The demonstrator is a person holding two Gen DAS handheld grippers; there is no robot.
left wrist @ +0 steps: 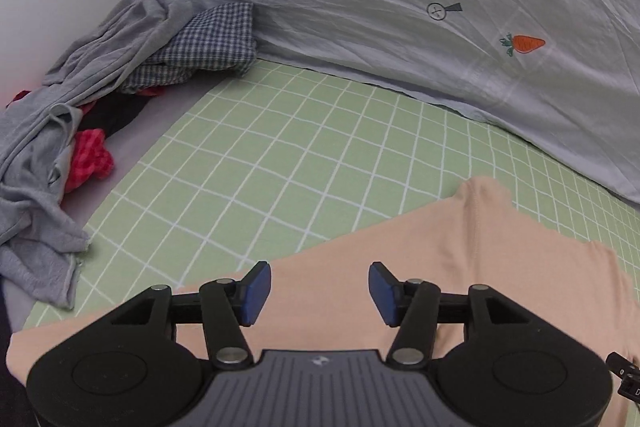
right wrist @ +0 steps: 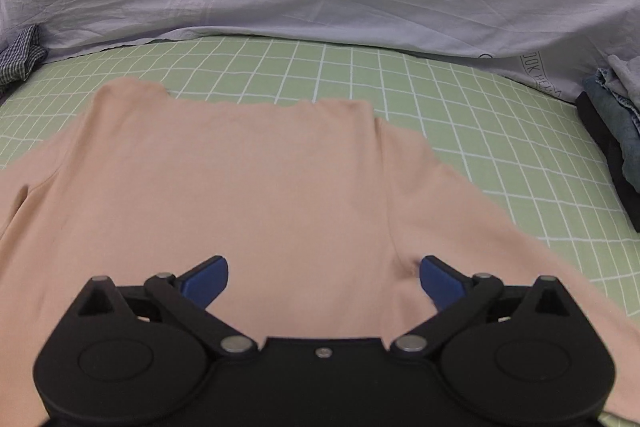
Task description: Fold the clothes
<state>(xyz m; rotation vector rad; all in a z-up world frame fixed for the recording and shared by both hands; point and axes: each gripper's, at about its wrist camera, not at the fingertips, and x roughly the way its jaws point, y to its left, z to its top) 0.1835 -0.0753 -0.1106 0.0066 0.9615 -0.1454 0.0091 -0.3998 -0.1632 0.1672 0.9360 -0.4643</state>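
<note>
While the peach cotton shirt (right wrist: pixel 248 187) lies flat on the green grid-pattern mat (right wrist: pixel 460 115), left gripper (left wrist: pixel 319 293) and right gripper (right wrist: pixel 324 281) hover over it, jaws wide, holding nothing. Gray crumpled clothes pile (left wrist: pixel 48 155) crowds the mat's left edge; dark folded stack (right wrist: pixel 612 143) sits right.

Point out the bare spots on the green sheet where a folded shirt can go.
Free: the green sheet between the peach shirt and the grey duvet. Also right of the shirt, before the dark stack. Crowded: the clothes pile on the left.
</note>
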